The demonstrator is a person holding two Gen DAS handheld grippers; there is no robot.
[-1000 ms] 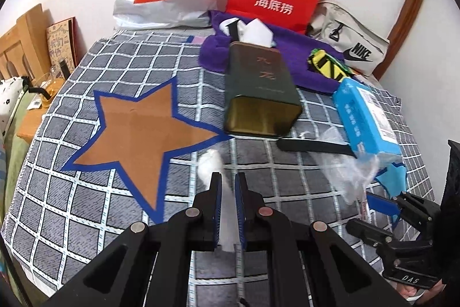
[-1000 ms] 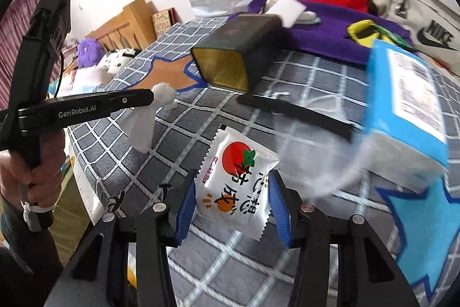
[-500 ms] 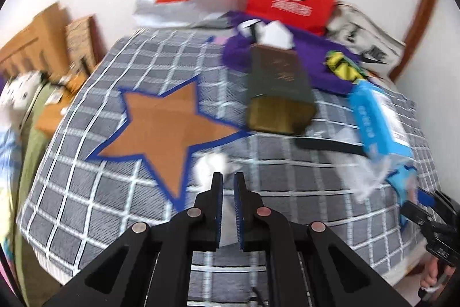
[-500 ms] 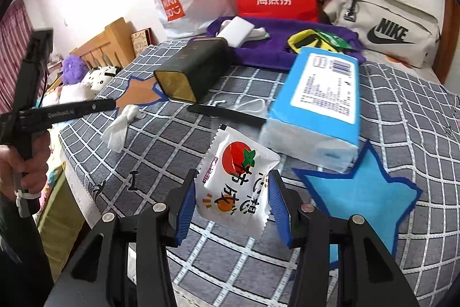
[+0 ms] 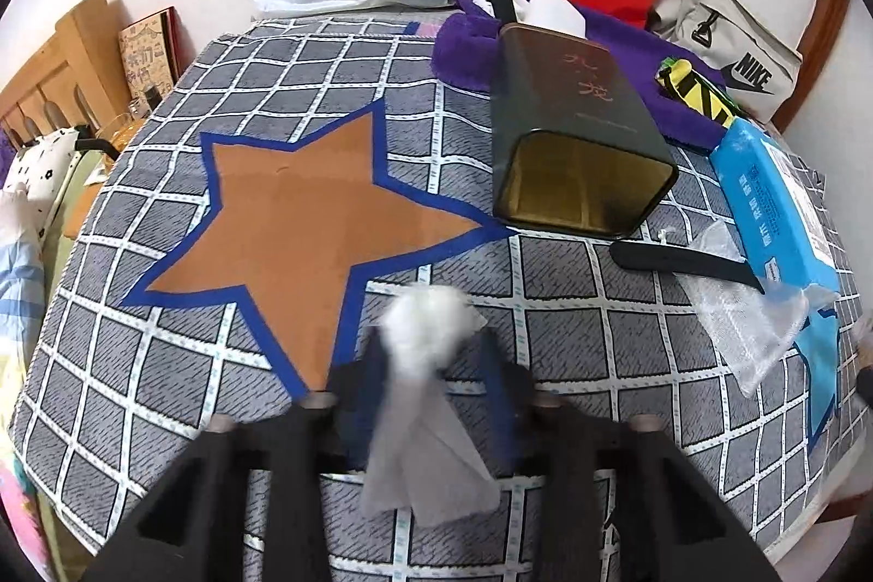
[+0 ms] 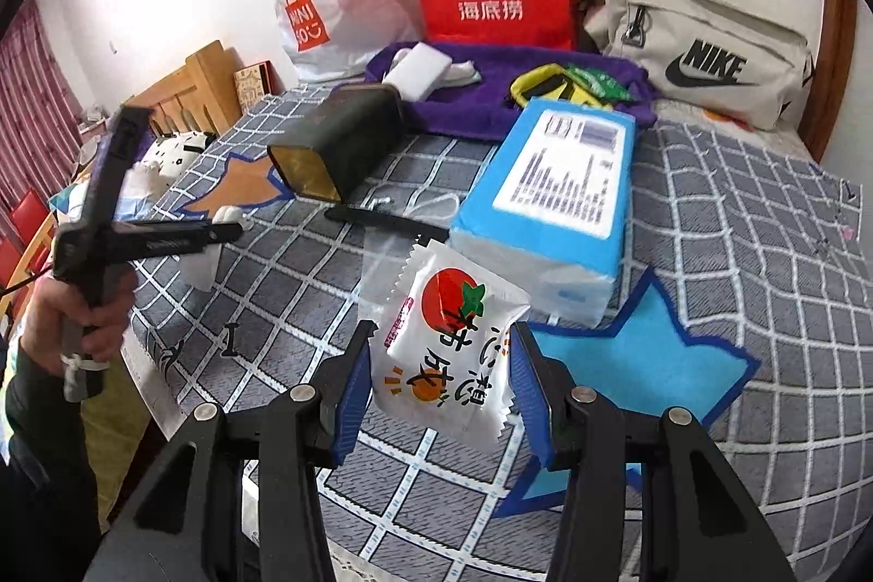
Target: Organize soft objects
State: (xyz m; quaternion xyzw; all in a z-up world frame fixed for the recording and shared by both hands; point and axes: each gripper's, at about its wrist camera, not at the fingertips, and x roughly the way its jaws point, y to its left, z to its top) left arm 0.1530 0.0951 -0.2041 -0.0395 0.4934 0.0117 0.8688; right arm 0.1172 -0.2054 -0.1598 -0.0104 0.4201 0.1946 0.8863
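Two hand-held grippers busy | your left hand-held gripper [image 5: 428, 364]: jaws just opening, crumpled white tissue [image 5: 425, 325] loose between them, let go by the brown cardboard star [image 5: 305, 222] near the bed's front edge | your right hand-held gripper [image 6: 439, 377]: clamped on the white tomato-print snack packet [image 6: 447, 342], held above the blue felt star [image 6: 638, 353], probably its drop spot.

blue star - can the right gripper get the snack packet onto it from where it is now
Probably yes: the right gripper holds the snack packet, and the blue star lies bare just beside it, nothing between.
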